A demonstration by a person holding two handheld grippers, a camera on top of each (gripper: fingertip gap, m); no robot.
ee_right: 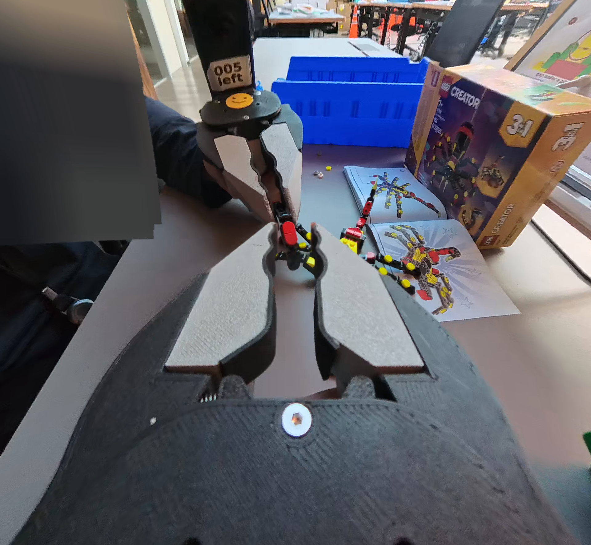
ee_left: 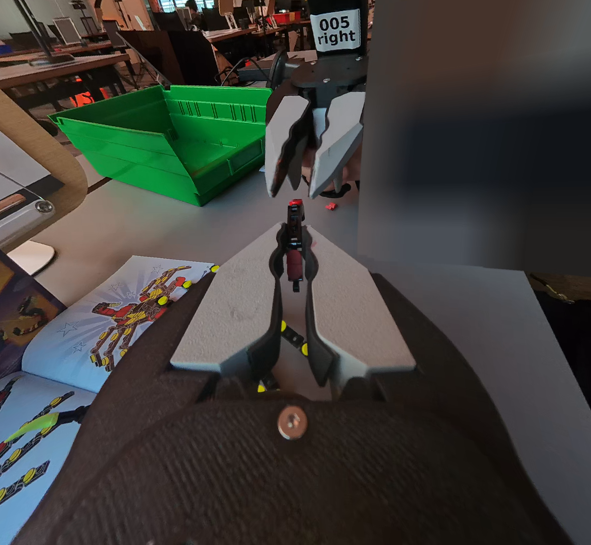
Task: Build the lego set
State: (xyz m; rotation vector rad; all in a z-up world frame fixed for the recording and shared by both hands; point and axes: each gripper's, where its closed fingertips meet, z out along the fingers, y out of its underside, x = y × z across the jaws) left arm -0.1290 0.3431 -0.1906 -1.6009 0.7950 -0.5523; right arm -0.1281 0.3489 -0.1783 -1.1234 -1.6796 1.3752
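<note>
In the left wrist view, the left gripper (ee_left: 295,225) is pinching a small dark lego piece (ee_left: 295,235) between its fingers. The piece sticks out past the fingertips, and it has a red knob on its far end. The right gripper (ee_left: 290,192) hangs just above that red knob with its fingers spread a little and nothing between them. A green bin (ee_left: 166,139) sits on the grey table (ee_left: 134,222) behind. An open booklet (ee_left: 105,315) lies to the left.

In the right wrist view, the right gripper (ee_right: 293,229) is spread apart. The lego piece (ee_right: 287,232) sits right at the gap between its tips. The left gripper (ee_right: 281,209) comes down from above and squeezes the top of the piece. More black and yellow lego legs (ee_right: 387,265) lie on the booklet (ee_right: 447,273), near a lego box (ee_right: 486,152) and a blue bin (ee_right: 348,107).
</note>
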